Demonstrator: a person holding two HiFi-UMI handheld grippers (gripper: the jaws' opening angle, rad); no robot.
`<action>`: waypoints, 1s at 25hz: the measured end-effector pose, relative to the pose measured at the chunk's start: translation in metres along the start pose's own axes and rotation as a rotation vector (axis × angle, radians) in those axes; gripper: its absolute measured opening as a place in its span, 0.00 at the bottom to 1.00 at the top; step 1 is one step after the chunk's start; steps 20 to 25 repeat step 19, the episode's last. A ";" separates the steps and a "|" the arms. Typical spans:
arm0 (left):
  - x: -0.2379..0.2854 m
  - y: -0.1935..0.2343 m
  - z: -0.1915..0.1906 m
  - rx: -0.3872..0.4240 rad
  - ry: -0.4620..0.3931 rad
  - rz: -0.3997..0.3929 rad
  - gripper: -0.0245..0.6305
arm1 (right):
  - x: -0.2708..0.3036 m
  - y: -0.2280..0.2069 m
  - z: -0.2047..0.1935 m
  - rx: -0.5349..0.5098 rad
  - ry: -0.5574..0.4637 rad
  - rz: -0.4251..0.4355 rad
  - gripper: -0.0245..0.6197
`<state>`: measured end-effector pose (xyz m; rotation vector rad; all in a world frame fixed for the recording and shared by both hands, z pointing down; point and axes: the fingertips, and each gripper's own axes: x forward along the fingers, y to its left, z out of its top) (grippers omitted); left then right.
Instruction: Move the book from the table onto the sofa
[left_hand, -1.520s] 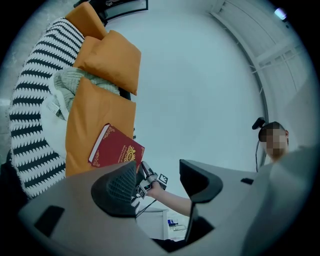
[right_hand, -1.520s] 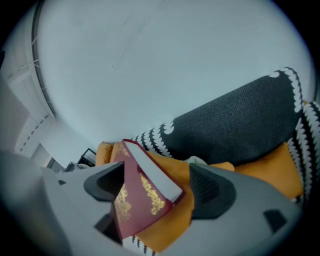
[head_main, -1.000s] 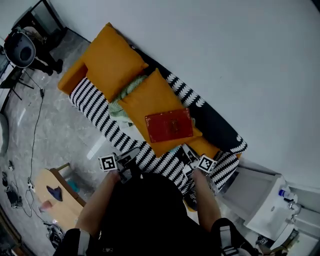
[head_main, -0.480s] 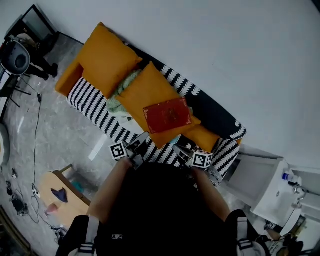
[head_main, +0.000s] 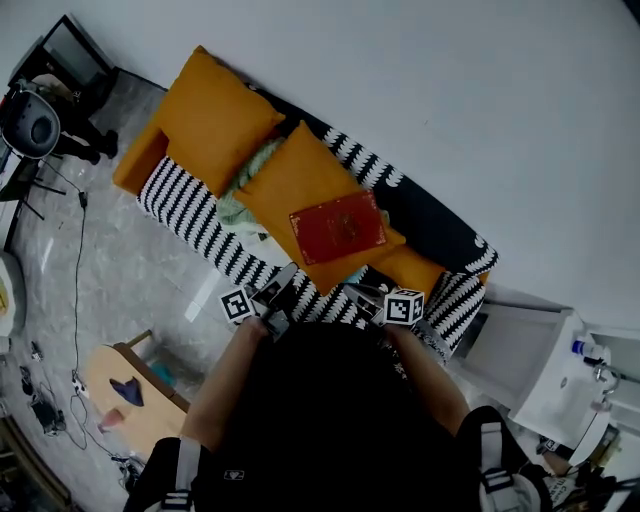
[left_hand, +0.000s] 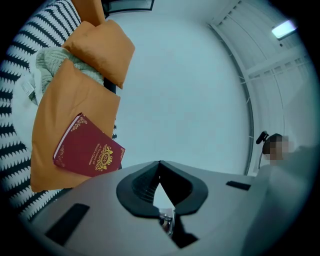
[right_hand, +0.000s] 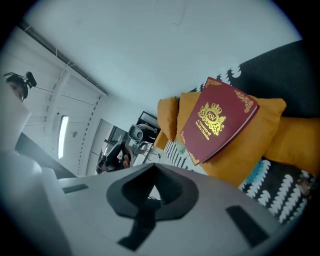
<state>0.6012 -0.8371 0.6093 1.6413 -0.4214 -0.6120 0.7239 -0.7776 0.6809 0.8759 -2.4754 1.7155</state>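
A dark red book (head_main: 338, 227) with gold print lies flat on an orange cushion (head_main: 300, 190) of the black-and-white striped sofa (head_main: 190, 215). The same book (left_hand: 87, 146) shows in the left gripper view, and the book (right_hand: 217, 120) shows in the right gripper view. My left gripper (head_main: 280, 283) hangs shut and empty in front of the sofa, short of the book. My right gripper (head_main: 360, 298) is shut and empty too, just below the book's near edge. In both gripper views the jaws (left_hand: 159, 172) (right_hand: 152, 176) meet with nothing between them.
A second orange cushion (head_main: 205, 115) and a pale green cloth (head_main: 248, 180) lie further left on the sofa. A small wooden table (head_main: 120, 395) stands at the lower left on the grey floor. A white cabinet (head_main: 515, 350) sits at the right.
Both grippers have drawn back from the book and closer together in front of the sofa. The book stays put on the cushion.
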 end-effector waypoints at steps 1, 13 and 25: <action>-0.001 0.000 -0.001 0.000 0.000 0.001 0.05 | 0.001 0.001 -0.002 0.000 0.005 0.002 0.05; -0.005 0.006 -0.008 0.003 0.050 0.030 0.05 | 0.004 -0.001 -0.007 -0.022 0.050 -0.006 0.05; -0.007 0.004 -0.009 0.002 0.062 0.033 0.05 | 0.002 -0.001 -0.013 -0.019 0.057 -0.012 0.05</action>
